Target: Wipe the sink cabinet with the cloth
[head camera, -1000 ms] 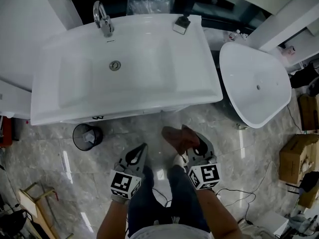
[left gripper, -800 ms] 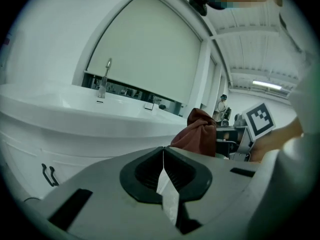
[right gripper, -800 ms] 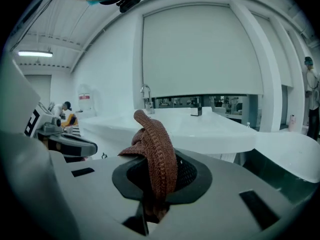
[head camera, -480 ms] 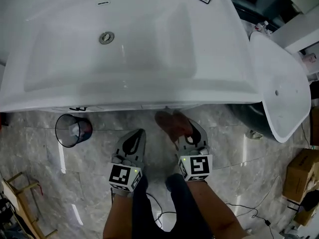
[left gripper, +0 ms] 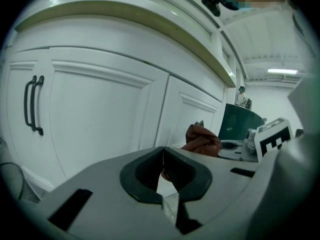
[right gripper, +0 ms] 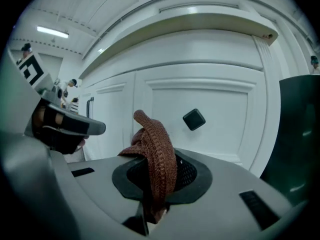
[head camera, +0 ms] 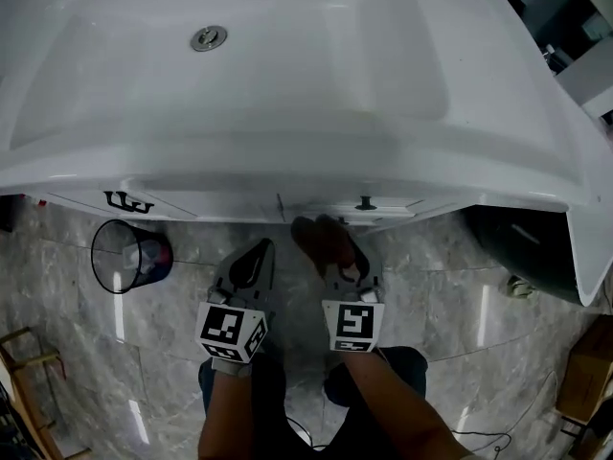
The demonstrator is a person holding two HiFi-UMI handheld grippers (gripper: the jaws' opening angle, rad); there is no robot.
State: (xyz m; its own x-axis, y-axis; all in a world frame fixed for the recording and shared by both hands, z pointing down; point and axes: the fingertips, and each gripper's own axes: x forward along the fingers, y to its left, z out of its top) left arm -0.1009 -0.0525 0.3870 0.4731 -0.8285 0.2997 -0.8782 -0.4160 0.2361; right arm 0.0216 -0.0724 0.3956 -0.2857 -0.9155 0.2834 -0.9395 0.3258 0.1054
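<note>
Both tools have drawn in under the sink [head camera: 287, 172] rim. The right tool [right gripper: 156, 180] pinches the brown cloth [right gripper: 156, 151] just short of the sink cabinet [right gripper: 210, 96]. The left tool [left gripper: 163, 158] is pressed together, empty. Best practice would be pressing the cloth flat and sweeping around the black knob [right gripper: 194, 119].

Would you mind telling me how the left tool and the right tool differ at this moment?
The left tool has its jaws closed together on nothing; the right tool is clamped on a rust-brown knitted cloth. The cloth bunches up past the right tool's tips, while the left tool's tips are bare. Both point at the white cabinet front.
</note>
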